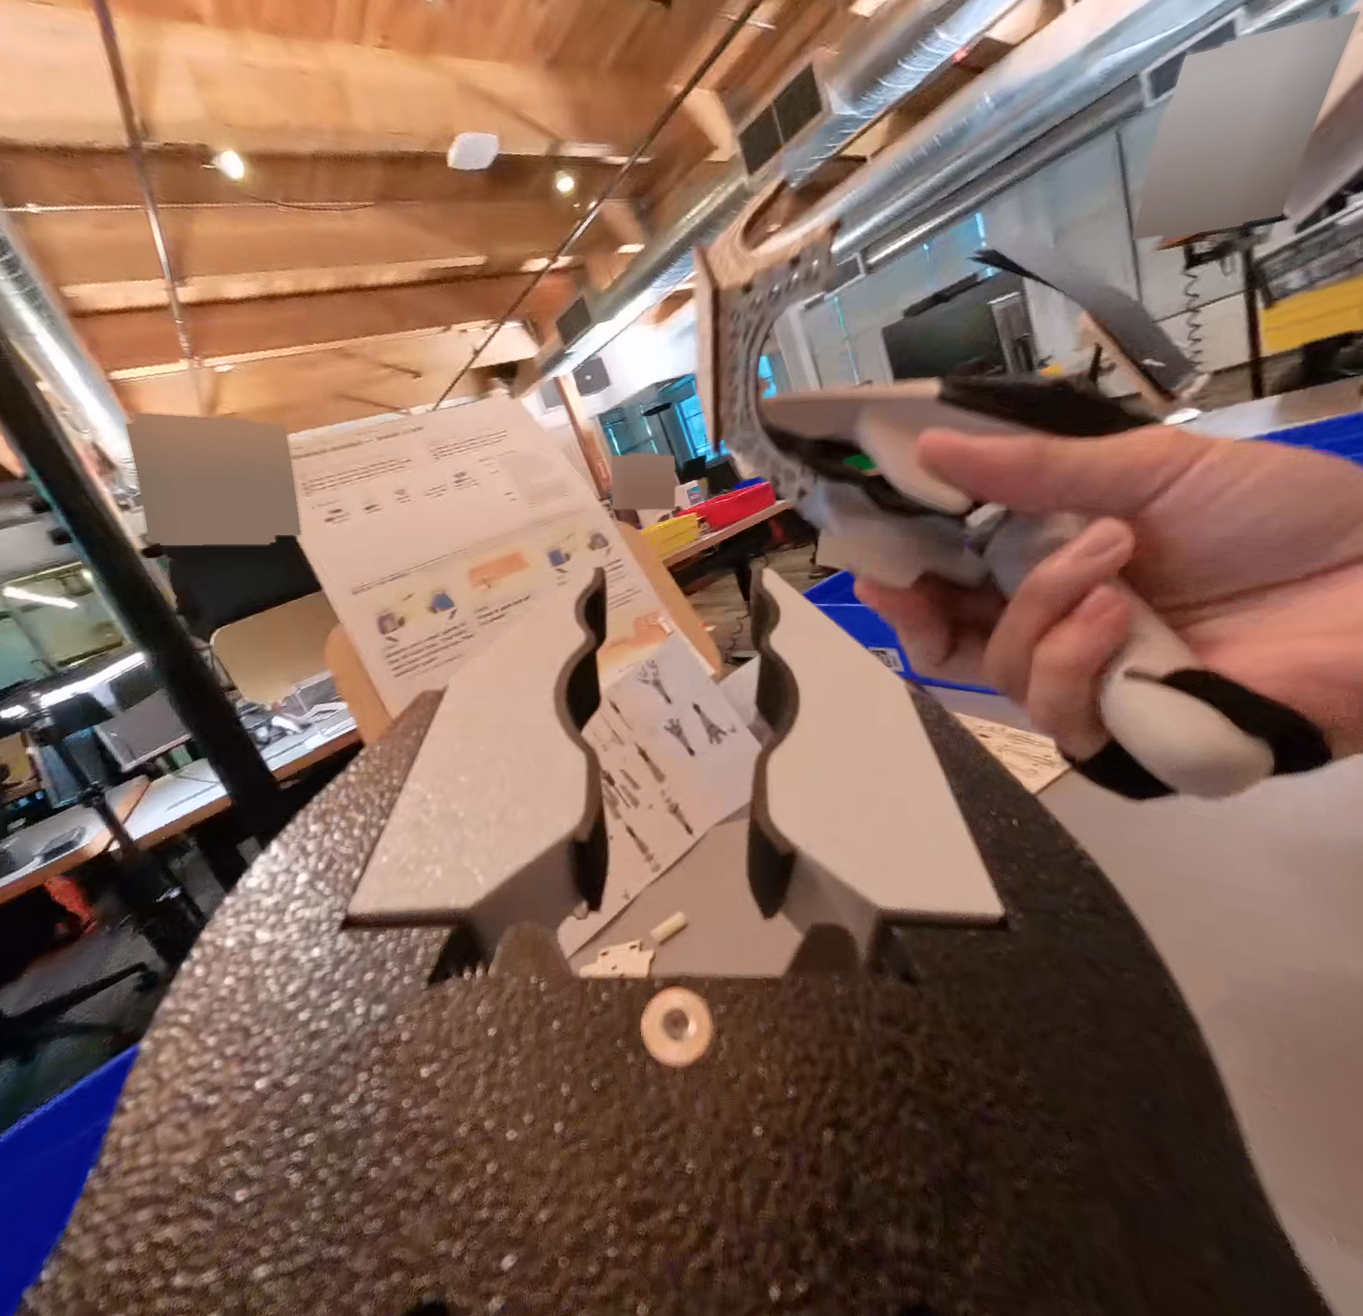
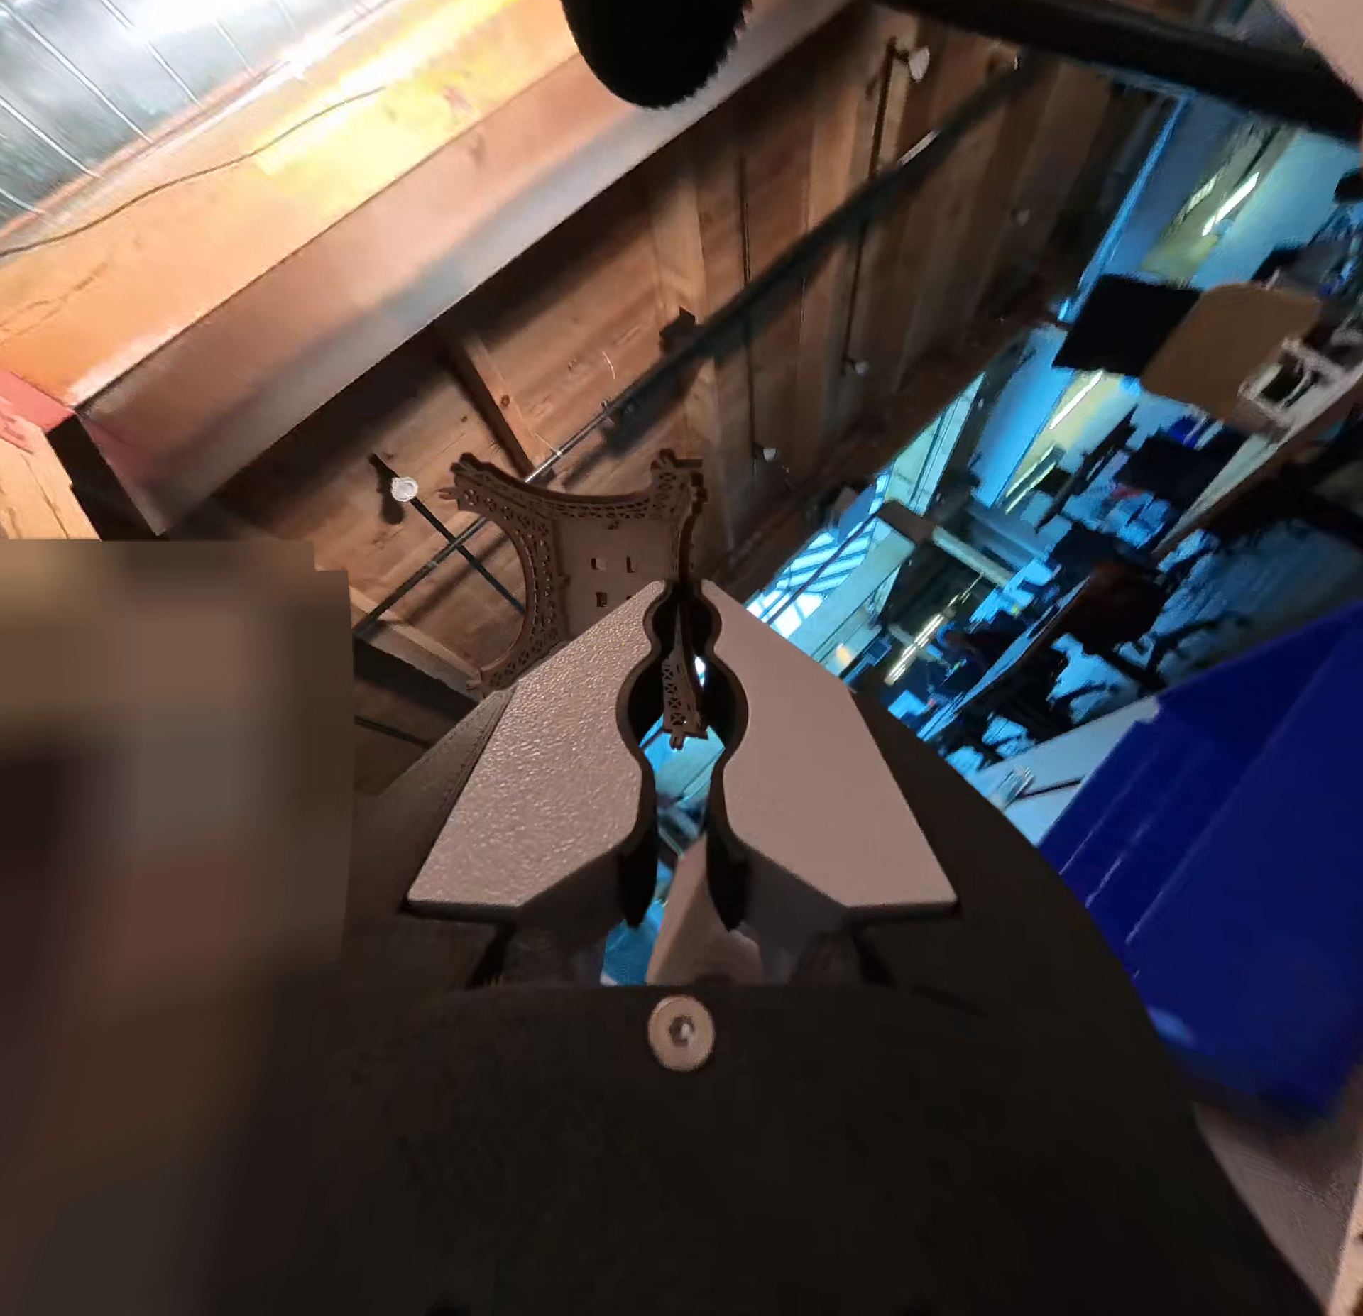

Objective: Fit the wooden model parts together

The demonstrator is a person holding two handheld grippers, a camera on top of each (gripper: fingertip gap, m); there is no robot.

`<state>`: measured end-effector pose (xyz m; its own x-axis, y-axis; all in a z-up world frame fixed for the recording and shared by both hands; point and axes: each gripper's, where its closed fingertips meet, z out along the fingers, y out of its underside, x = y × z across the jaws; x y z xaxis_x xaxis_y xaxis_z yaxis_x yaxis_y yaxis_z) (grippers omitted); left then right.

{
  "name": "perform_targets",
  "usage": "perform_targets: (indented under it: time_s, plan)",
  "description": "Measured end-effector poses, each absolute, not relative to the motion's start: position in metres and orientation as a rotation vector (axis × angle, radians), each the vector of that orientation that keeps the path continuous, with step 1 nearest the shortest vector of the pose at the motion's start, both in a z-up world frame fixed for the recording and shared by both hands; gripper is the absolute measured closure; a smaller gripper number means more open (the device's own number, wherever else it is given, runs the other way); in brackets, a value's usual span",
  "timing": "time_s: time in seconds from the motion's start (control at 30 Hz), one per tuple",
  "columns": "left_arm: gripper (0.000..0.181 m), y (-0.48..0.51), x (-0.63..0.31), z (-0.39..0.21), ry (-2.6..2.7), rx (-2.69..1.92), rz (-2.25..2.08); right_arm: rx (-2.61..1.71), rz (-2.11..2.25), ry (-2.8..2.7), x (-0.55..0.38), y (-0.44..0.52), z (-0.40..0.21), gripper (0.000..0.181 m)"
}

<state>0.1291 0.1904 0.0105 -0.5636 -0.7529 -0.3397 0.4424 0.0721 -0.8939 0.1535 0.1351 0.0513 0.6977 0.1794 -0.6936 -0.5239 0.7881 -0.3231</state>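
Right wrist view gives us the key shot: our right gripper (image 2: 689, 617) is pressed together on the wooden tower model (image 2: 583, 543), pinching a thin lattice section between its tips. The arched base stands beyond the fingertips, up and to their left, raised toward the timber ceiling. Only a slim edge of wood sits inside the pinch, and a further strip hangs down in the gap behind the tips.

Over on the left wrist view, our left gripper (image 1: 678, 617) is spread wide with nothing between its fingers. Ahead of it and below lies an instruction sheet (image 1: 664, 749) on the table (image 1: 1143, 949), and down near the root of the fingers we spot a small wooden peg (image 1: 667, 928) and a pale flat piece (image 1: 616, 960). Up to the right of the claw, the right hand (image 1: 1150, 595) grips the other tool, with the model's lattice arch at its far end.

We judge the risk is here: the hold is narrow and the fretwork fragile. Squeeze harder or twist while mating a part, and the lattice could crack. Ease off, and the model may pivot or slip out. Both views are tilted upward and blurred, so aligning slots could go astray.
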Motion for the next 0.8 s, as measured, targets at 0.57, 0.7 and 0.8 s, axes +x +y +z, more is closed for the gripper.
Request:
perform_targets:
  time_s: [0.57,0.7,0.8]
  plan:
    - [0.163,0.161,0.114,0.008,1.555,-0.301,-1.61,-0.481,0.783,0.733,0.131,0.165,0.003,0.18]
    - [0.166,0.163,0.116,0.006,1.561,-0.308,-1.577,-0.475,0.805,0.739,0.132,0.168,-0.001,0.18]
    - [0.167,0.165,0.118,0.005,1.558,-0.311,-1.545,-0.486,0.799,0.75,0.133,0.17,-0.005,0.18]
